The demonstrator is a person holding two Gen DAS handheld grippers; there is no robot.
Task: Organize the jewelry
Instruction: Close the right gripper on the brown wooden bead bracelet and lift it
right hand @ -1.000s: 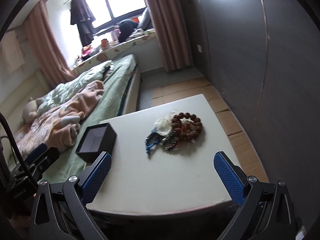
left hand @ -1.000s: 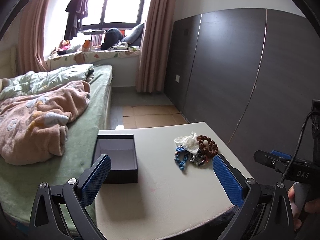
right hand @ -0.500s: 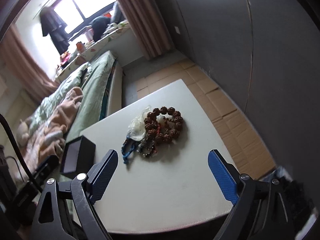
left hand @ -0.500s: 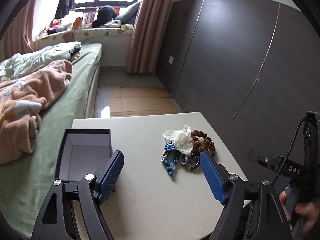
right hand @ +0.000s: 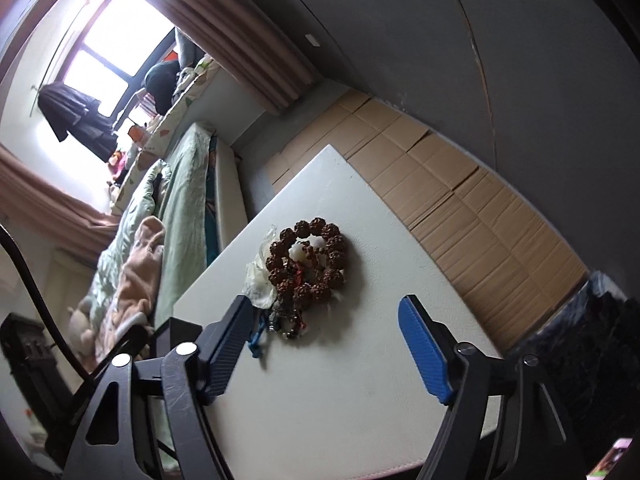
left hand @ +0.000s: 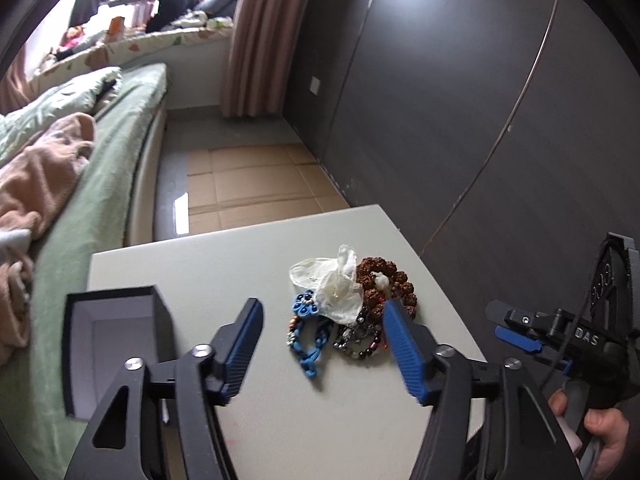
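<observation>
A pile of jewelry lies on the white table [left hand: 240, 264]: a brown bead bracelet [left hand: 394, 280], a clear plastic bag [left hand: 336, 284], a blue knotted cord piece [left hand: 310, 344] and a dark bead bracelet [left hand: 360, 342]. An open black box [left hand: 112, 340] stands at the table's left. My left gripper [left hand: 322, 344] is open, just above the pile's near side. My right gripper [right hand: 326, 340] is open, near the brown bracelet [right hand: 310, 264]; it also shows at the right of the left wrist view [left hand: 560, 340].
A bed with green sheets [left hand: 100, 168] and a pink blanket [left hand: 36, 176] lies left of the table. Cardboard [left hand: 248, 188] covers the floor beyond it. A dark wall panel [left hand: 460, 100] runs along the right. The black box corner [right hand: 168, 336] shows behind my right gripper's left finger.
Both grippers moved forward and down toward the jewelry pile. The left gripper's fingers narrowed somewhat. The right wrist view tilted more.
</observation>
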